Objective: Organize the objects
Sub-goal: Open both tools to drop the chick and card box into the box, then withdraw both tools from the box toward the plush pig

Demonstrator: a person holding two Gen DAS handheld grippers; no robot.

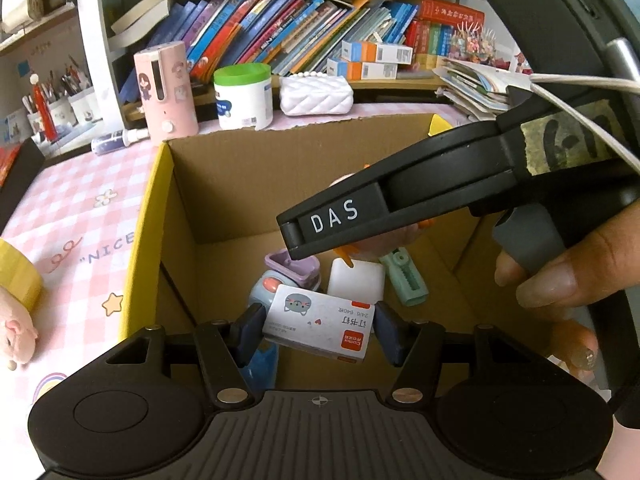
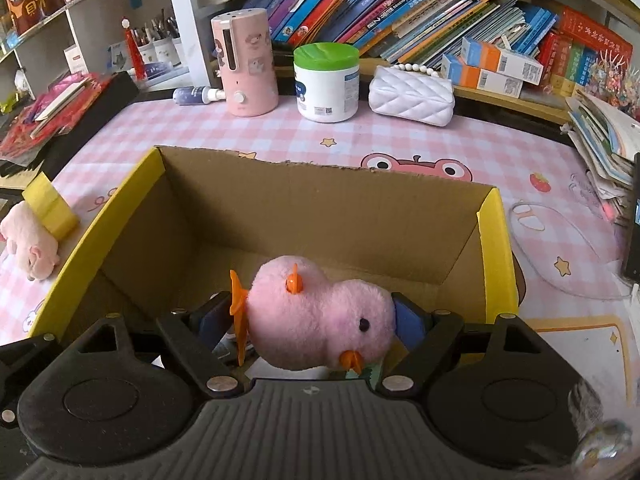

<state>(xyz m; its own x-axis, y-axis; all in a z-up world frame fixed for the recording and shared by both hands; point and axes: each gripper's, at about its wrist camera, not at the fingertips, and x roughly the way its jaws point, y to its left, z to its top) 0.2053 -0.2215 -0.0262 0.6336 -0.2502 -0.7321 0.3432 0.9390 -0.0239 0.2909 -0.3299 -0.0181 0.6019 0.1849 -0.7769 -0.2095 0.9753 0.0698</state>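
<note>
An open cardboard box (image 1: 256,184) with yellow outer sides stands on the pink checked table cover. My left gripper (image 1: 320,330) is shut on a small white staple box (image 1: 316,318) with a cat picture, held just above the box floor. Below it lie a purple item (image 1: 294,270), a white block (image 1: 356,280), a green clip-like piece (image 1: 408,280) and a blue-grey toy (image 1: 262,292). My right gripper (image 2: 316,320) is shut on a pink plush chick (image 2: 312,312) with orange feet and beak, held over the cardboard box (image 2: 320,208). Its black finger (image 1: 340,216) crosses the left wrist view.
A pink plush pig (image 2: 30,248) and a yellow tape roll (image 2: 50,204) lie left of the box. Behind it stand a pink dispenser (image 2: 248,64), a green-lidded tub (image 2: 326,80) and a white quilted purse (image 2: 412,96). Bookshelves fill the back; papers pile up at right.
</note>
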